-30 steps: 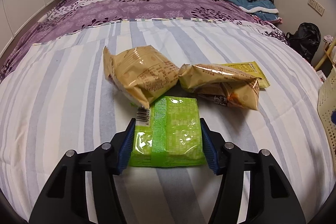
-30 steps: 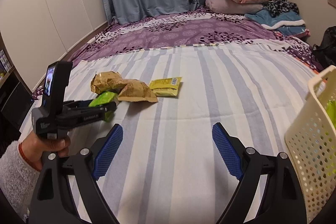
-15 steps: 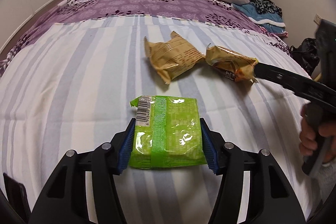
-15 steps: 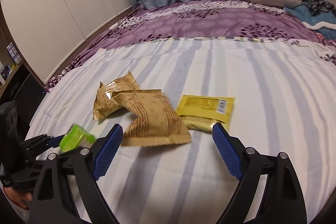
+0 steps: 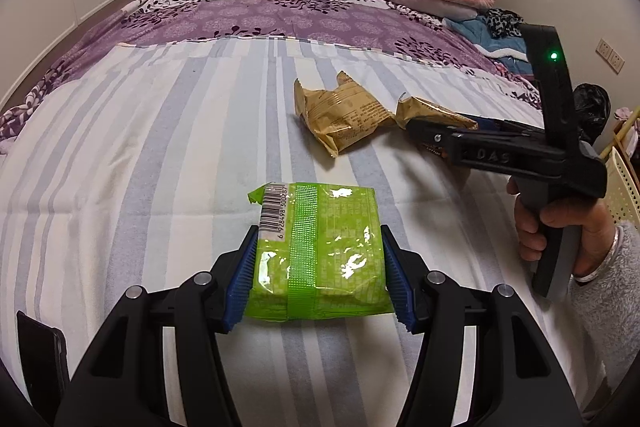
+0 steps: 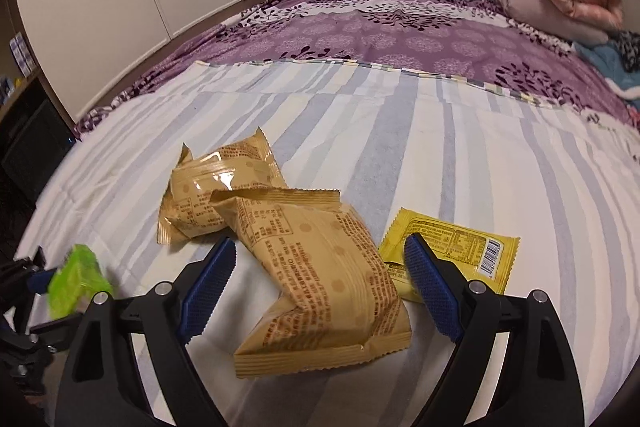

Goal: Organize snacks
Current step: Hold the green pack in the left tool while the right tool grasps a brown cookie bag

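Your right hand-held gripper (image 6: 320, 277) hides part of the yellow packet (image 6: 460, 251), and its arm covers much of the nearer tan snack bag (image 5: 436, 115) in the left view. Your left hand-held gripper (image 5: 318, 279) is clamped on the green packet (image 5: 316, 247) above the striped bed (image 5: 140, 147). Since half a second ago, your right one, fingers apart, has moved in to straddle that tan bag near the bed's middle.

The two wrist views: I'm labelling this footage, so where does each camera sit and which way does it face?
Left wrist: on the left gripper, facing up the bed; its fingers clamp the green packet; right hand shows.
Right wrist: on the right gripper, open around the nearer tan packet.
Shared: both tan packets, green packet.
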`<state>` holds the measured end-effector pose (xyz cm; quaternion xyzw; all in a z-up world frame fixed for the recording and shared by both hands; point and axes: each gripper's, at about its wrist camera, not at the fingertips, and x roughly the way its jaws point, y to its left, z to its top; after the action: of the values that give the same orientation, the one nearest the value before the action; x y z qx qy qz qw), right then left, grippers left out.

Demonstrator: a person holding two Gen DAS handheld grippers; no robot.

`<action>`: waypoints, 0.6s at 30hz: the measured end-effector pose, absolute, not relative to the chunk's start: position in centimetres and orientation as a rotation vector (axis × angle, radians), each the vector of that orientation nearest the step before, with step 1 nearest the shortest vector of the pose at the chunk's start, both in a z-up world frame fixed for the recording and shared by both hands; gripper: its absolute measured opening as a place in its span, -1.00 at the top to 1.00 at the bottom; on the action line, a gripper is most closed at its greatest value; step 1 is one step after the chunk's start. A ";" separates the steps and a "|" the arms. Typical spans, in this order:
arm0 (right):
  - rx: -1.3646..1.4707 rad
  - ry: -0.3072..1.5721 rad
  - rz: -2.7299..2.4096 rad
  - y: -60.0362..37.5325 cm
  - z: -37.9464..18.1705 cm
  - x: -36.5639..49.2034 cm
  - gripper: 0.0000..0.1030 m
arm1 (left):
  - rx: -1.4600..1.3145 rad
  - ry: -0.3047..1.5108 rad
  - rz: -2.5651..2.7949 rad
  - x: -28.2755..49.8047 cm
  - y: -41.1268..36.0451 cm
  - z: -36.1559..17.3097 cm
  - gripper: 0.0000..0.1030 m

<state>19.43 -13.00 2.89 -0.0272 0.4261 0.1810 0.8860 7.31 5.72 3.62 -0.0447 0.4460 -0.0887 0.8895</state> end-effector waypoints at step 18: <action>-0.046 0.844 0.331 -15.9 5.6 11.5 -0.06 | -0.086 0.866 -0.214 5.5 4.4 6.3 -0.14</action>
<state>11.45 -15.87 5.56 -0.0222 0.4078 0.1600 0.8987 5.49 4.44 6.28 -0.0416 0.4184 -0.1036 0.9014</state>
